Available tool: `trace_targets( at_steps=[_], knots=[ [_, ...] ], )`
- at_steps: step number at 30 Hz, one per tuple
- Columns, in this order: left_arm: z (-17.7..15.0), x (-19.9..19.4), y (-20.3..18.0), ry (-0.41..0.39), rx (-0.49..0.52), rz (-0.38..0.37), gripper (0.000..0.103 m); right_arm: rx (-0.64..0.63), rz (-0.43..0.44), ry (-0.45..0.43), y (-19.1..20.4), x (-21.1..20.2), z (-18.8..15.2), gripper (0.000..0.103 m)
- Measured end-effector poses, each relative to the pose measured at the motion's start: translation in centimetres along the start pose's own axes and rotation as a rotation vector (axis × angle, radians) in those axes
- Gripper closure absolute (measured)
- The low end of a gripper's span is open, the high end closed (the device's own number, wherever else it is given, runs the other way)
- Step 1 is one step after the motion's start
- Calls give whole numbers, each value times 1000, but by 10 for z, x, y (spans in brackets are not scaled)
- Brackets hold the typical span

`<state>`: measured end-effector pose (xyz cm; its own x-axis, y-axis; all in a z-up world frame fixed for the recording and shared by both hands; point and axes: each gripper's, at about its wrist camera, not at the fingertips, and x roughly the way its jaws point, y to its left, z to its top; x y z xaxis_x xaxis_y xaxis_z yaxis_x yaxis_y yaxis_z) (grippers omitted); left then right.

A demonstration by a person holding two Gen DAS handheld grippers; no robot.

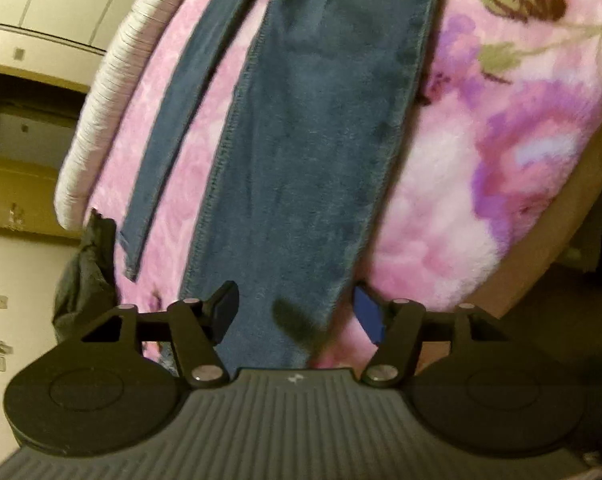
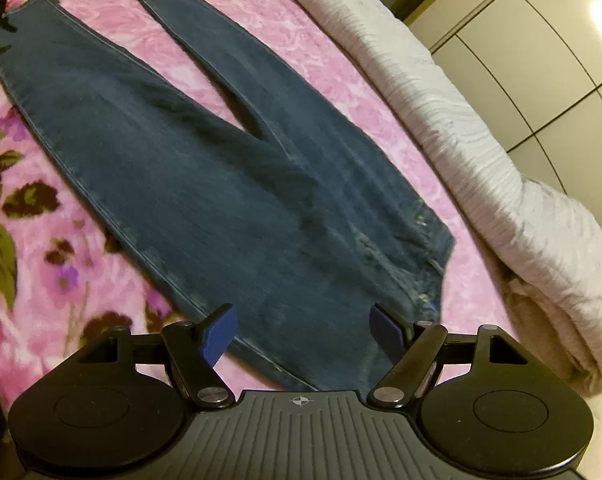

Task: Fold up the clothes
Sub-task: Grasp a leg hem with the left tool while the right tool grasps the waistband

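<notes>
A pair of blue jeans lies flat on a pink floral blanket spread over a bed. In the right wrist view the two legs run away from the camera in a narrow V: one leg reaches toward 11 o'clock, the other toward 12 o'clock, and they join near the middle of the frame. The waist end sits at the near side, with a worn, faded patch toward 4 o'clock. A rolled white quilt lies along the blanket's edge from 1 o'clock down to 4 o'clock, beside the jeans but apart from them. Pale cabinet doors fill the far corner at 2 o'clock.

The right gripper hovers over the waist end, its jaws wide apart, blue pads on either side of the denim and holding nothing.

In the left wrist view the jeans stretch from 12 o'clock down to 6 o'clock, one broad leg in the centre and the narrower leg at 10 o'clock. The left gripper is over the hem end of the broad leg, jaws spread wide with the cloth between them but not pinched. A dark garment hangs at the blanket's edge near 8 o'clock. The view is somewhat blurred.
</notes>
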<state>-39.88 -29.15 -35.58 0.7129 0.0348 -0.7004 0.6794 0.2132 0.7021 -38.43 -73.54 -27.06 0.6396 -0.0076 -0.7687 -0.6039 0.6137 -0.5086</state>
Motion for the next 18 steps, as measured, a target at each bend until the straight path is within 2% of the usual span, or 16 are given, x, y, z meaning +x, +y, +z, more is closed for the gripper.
trace_targets(
  at_steps=[3,4,5,9,11,14,18],
  knots=[
    [-9,9,6,23,-7,31,43,3,16,-3,7,16,1,27],
    [-13,13,9,42,-8,37,47,4,22,-3,9,22,1,27],
    [-16,17,11,56,-6,41,56,1,21,2,12,26,-1,27],
    [-24,27,17,79,7,38,71,-35,1,48,16,44,-19,27],
    [-25,29,17,72,19,27,86,-41,-18,75,10,49,-30,27],
    [-25,29,21,75,2,-5,89,-50,-60,124,-6,57,-51,27],
    [-19,31,27,108,-25,-31,90,-143,-108,153,-22,73,-79,27]
  ],
)
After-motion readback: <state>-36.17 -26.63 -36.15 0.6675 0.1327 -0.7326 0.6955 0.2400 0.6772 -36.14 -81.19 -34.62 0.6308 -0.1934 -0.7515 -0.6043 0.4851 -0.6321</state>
